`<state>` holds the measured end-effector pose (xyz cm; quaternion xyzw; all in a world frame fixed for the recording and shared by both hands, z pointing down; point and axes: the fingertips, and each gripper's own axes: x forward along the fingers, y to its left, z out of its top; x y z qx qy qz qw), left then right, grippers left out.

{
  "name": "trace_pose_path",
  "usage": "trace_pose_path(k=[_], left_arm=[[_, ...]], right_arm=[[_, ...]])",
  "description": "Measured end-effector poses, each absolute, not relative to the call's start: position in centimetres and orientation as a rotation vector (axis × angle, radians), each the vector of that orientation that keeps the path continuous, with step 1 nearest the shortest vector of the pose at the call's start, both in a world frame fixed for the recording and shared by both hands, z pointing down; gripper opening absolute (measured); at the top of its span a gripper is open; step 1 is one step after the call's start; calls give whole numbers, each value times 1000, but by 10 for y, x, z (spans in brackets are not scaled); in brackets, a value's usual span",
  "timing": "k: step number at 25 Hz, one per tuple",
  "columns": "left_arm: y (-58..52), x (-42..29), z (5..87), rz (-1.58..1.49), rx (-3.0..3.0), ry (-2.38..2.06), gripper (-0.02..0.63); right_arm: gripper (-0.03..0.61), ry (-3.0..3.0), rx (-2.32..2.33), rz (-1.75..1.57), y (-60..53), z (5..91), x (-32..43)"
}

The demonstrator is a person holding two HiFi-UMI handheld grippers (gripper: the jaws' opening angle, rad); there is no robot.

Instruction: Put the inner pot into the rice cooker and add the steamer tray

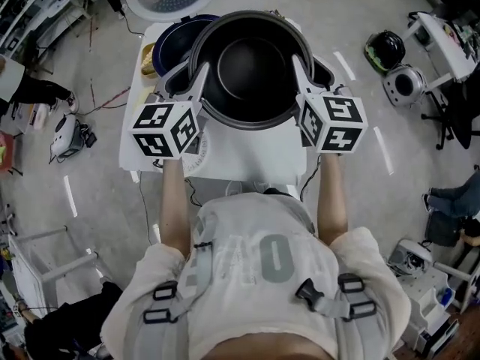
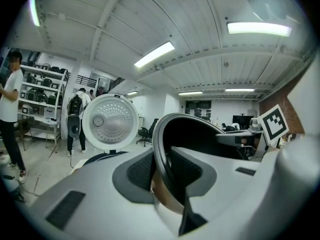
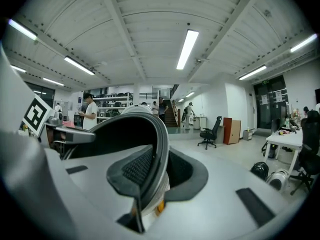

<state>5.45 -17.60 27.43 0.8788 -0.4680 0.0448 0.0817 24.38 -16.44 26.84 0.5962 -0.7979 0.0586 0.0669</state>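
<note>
Black inner pot [image 1: 251, 70] clamped, left gripper [image 1: 193, 72]; right gripper [image 1: 307, 70]

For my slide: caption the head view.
Left gripper and right gripper hold the inner pot by its rim over the rice cooker.

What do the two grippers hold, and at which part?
The inner pot, by its rim: the left gripper clamps the left side, the right gripper the right side.
</note>
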Motion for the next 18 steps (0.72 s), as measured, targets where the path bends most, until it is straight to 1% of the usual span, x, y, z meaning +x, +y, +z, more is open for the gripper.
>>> trace_pose_path(k=[7, 12, 18], left_arm=[[-193, 24, 236, 113, 2663, -1494, 100], [-208, -15, 221, 92, 2661, -1558, 100], [-214, -59, 212, 118, 2688, -1581, 104]], right_arm=[[81, -2475, 1790, 122, -190, 240, 214], [81, -2515, 1757, 77, -213, 224, 175], [81, -2540, 1722, 103, -226, 221, 130]])
